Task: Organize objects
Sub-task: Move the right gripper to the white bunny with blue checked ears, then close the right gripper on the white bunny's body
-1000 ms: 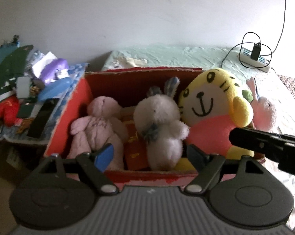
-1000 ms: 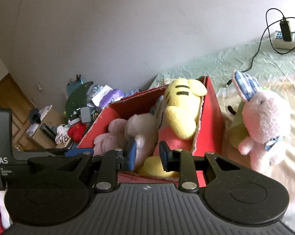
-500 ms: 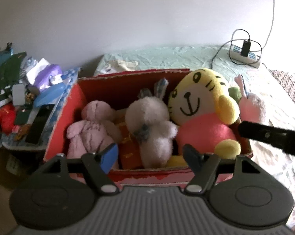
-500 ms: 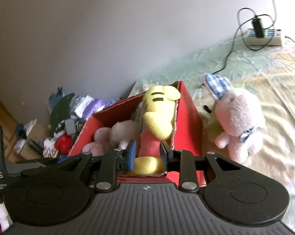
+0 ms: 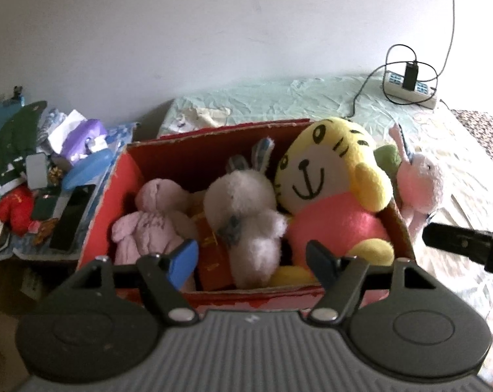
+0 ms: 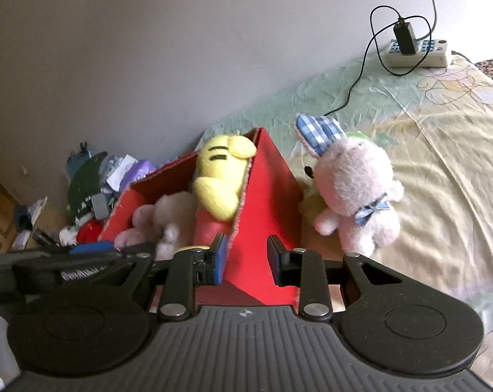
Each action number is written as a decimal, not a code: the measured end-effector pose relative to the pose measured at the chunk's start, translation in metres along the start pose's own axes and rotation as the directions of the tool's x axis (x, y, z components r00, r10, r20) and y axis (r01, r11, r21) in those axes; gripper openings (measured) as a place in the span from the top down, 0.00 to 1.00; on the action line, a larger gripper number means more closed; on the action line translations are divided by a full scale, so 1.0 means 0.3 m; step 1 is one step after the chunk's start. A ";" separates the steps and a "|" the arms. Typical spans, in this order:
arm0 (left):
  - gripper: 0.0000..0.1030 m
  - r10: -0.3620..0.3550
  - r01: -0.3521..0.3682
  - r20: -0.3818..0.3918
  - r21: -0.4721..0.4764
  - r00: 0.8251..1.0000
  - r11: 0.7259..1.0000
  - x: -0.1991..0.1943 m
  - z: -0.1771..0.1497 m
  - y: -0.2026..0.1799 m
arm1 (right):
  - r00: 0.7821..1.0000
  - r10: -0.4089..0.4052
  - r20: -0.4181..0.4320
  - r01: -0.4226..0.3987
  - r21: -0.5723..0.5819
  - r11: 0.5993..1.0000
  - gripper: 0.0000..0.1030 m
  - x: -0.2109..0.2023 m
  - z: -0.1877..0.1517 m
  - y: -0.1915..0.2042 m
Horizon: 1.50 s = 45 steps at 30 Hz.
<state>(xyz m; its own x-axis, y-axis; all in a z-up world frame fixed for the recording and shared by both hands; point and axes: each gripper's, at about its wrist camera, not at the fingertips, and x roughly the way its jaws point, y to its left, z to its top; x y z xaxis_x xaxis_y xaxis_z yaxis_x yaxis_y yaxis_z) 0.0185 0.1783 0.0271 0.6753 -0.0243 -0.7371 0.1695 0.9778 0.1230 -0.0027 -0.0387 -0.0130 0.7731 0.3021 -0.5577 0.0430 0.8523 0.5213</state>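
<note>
Three plush toys (image 5: 246,202) fill red box (image 5: 213,150); one pink bunny (image 6: 357,196) outside.

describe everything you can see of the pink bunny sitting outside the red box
The pink bunny is a fuzzy pale-pink plush with a blue-and-white checked ear lining and a matching checked bow at its neck. It sits upright on the yellowish bedsheet, just beyond the red box on its right, facing away from the box, arms out. It leans against a yellow-green soft toy wedged between it and the box wall. Its face is hidden. Neither gripper touches it; the right gripper is open, with the box's near corner between its fingers.
</note>
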 end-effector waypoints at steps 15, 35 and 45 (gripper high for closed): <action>0.31 -0.288 0.275 0.164 0.096 0.944 0.957 -0.154 -0.030 -0.295 | 0.999 -0.004 -0.047 0.007 0.075 0.997 0.69 -0.043 0.056 -0.288; 0.17 -0.190 0.158 0.093 0.276 0.977 0.948 0.220 -0.027 -0.638 | 0.999 0.034 -0.022 -0.033 0.055 0.998 0.54 -0.007 0.170 -0.404; 0.45 -0.102 0.081 0.059 0.290 0.993 0.954 0.341 -0.016 -0.678 | 0.967 0.239 -0.087 -0.237 0.038 0.971 0.49 0.177 0.221 -0.493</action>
<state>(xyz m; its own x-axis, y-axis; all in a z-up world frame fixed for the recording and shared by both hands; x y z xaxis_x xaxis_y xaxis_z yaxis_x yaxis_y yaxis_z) 0.0496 -0.0222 -0.0765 0.6959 -0.1364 -0.7051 0.4245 0.8700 0.2507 0.0738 -0.1771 -0.0769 0.7029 0.5332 -0.4707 -0.1175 0.7398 0.6625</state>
